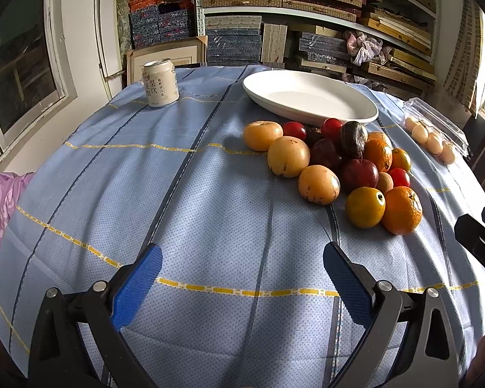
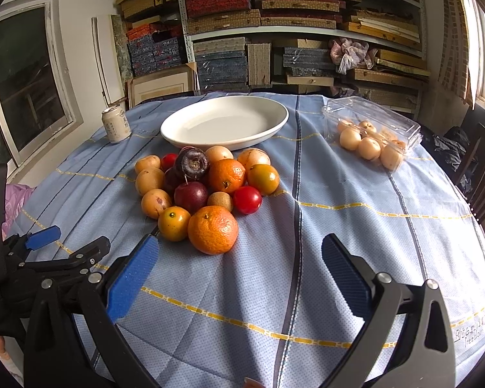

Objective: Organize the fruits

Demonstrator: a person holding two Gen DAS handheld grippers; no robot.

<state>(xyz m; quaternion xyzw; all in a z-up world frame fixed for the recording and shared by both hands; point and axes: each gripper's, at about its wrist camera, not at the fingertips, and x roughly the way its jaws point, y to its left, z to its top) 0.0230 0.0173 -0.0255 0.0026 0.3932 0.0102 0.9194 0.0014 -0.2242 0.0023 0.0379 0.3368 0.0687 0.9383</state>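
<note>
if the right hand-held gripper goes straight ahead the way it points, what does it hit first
Probably nothing at once: the open right hand-held gripper points over bare blue checked tablecloth. The large bumpy orange mandarin sits just left of that line, so it may graze it; farther on lies the white oval dish. Depth is uncertain.

A drink can [image 1: 160, 83] stands on the blue tablecloth [image 1: 184, 194] before shelves of stacked boxes [image 2: 300, 22].
</note>
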